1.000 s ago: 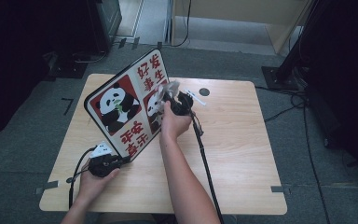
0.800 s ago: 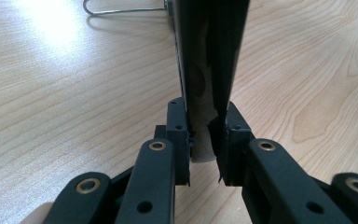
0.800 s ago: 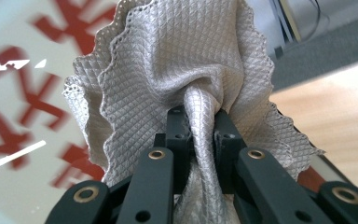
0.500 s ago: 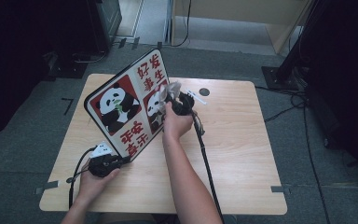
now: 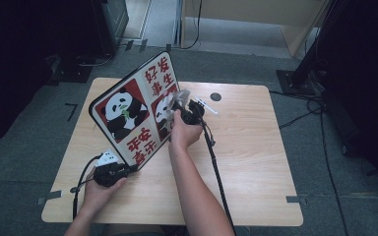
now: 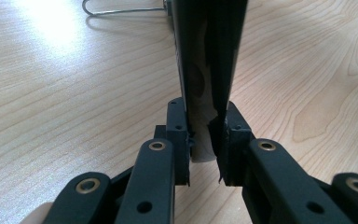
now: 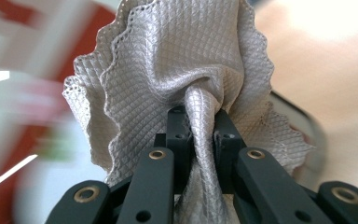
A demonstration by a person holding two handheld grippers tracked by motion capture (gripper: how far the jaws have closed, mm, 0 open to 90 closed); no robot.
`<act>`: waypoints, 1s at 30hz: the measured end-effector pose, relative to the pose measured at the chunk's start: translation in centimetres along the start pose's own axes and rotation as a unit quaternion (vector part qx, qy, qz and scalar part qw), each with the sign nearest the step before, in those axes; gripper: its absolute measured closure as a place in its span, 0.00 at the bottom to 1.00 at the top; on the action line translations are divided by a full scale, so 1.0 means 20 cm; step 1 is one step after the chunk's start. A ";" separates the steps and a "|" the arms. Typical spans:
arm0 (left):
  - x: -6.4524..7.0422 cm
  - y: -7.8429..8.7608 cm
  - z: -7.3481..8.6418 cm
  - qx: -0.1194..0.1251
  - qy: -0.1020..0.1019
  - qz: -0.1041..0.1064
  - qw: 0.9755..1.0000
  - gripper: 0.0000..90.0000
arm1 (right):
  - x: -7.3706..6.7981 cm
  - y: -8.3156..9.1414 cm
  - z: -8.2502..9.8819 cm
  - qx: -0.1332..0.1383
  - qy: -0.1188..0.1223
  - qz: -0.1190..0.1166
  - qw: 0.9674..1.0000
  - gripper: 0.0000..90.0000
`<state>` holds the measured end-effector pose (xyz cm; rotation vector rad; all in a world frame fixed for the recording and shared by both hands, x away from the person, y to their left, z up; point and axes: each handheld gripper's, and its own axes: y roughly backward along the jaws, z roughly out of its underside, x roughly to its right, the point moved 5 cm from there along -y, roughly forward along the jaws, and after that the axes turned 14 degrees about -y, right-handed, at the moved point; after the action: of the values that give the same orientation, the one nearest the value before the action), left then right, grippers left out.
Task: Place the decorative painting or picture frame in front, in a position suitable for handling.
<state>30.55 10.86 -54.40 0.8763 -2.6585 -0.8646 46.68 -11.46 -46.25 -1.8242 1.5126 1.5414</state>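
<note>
1. Cloth fills the grip of my right gripper: a pale grey, waffle-textured rag with a scalloped edge, bunched and clamped tight between my two black jaws.
2. From above, that right gripper holds the cloth against the printed face of the panda board, at its right-hand side, beside the smaller panda picture.
3. Board details: red panels, two pandas and red characters on white; it stands tilted on the wooden table, with its lowest corner near my left hand.
4. My left gripper is clenched on the board's thin edge; the panel rises straight up between the jaws, and both pads press on it.
5. In the high view the left gripper sits low at the table's near left, pinching that bottom corner just above the wood.
6. A small white marker pen lies on the table just beyond my right gripper, apart from the board.
</note>
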 end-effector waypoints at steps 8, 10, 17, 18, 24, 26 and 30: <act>0.00 0.00 0.00 0.001 0.001 -0.001 1.000 0.87 | -0.23 0.08 0.03 -0.003 0.061 -0.062 0.996 0.89; 0.00 0.00 0.00 0.002 0.002 -0.001 1.000 0.87 | -0.18 0.07 0.05 -0.007 0.059 -0.053 0.997 0.89; 0.00 0.00 0.00 0.000 0.000 -0.001 1.000 0.87 | 0.20 0.03 0.17 -0.040 0.028 0.014 0.999 0.89; 0.00 0.00 0.00 0.000 -0.001 -0.001 1.000 0.87 | 0.24 0.03 0.19 -0.044 0.028 0.019 0.998 0.89; 0.00 0.00 0.00 0.000 -0.001 -0.001 1.000 0.87 | 0.22 0.07 0.27 -0.058 0.021 0.005 0.998 0.89; 0.00 0.00 0.00 0.000 0.000 -0.001 1.000 0.87 | 0.15 0.10 0.28 -0.057 0.019 -0.015 0.998 0.89; 0.00 0.00 0.00 0.001 0.001 -0.001 1.000 0.87 | -0.03 0.14 0.28 -0.054 0.036 -0.053 0.996 0.89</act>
<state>30.52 10.82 -54.40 0.8805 -2.6579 -0.8620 41.42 -7.96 -46.80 -2.0059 1.3632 1.5513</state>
